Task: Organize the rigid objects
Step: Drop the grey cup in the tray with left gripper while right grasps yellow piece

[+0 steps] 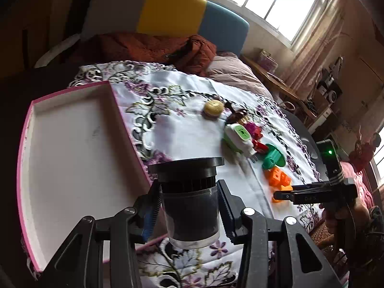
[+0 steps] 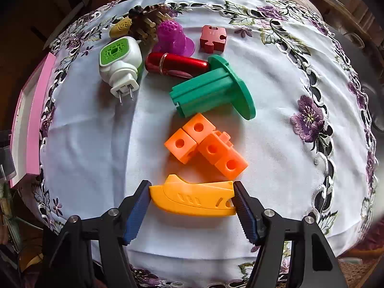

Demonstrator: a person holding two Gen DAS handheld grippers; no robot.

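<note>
My left gripper is shut on a black cylindrical jar with a wide flanged top, held above the cloth beside the pink-edged white tray. My right gripper is shut on a yellow-orange toy boat resting on the cloth; it also shows in the left wrist view. Behind the boat lie orange linked cubes, a green spool, a red tube, a white and green plug-in device, a purple cone, a red puzzle piece, a brown brush and a yellow round piece.
A white tablecloth with purple flower embroidery covers the table. The tray stands at the table's left edge. A bed with a brown blanket and a window lie beyond the table.
</note>
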